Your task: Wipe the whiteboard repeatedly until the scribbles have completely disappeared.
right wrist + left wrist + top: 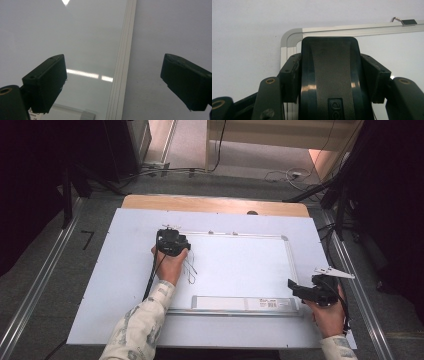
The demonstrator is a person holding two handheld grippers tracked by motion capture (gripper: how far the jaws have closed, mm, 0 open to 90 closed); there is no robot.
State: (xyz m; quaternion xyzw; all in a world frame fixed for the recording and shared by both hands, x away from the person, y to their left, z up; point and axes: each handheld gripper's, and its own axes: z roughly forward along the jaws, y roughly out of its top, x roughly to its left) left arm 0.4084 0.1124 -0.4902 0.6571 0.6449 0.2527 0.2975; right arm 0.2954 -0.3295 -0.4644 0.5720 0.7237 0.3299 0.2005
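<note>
a: upper left of the high view: the left gripper sits over the top left corner of a whiteboard lying flat on the table. what is in it?

b: a black whiteboard eraser. in the left gripper view the two pads clamp its flanks, one on each side, drawn in tight, and the board's rounded aluminium corner shows just past the eraser's far end. its long axis runs straight up that frame, in line with the jaws.

a: and the work to be wiped?

b: thin pen marks on the board, just below and a little right of the eraser in the high view, close beside the left hand. so the coming stroke, as i judge it, runs down the frame and slightly right, back toward the person, and turns on getting the eraser's flat face onto the board first. whether it touches the surface i cannot tell.

a: the other hand?

b: lower right of the high view, well apart from the marks. the right gripper hangs by the board's right frame rail, pointing in toward the board. in the right gripper view its jaws stand wide apart with nothing between them, one over the white surface, one over the table beyond the rail. the left hand is far the nearer to the marks, and it has the tool.
</note>
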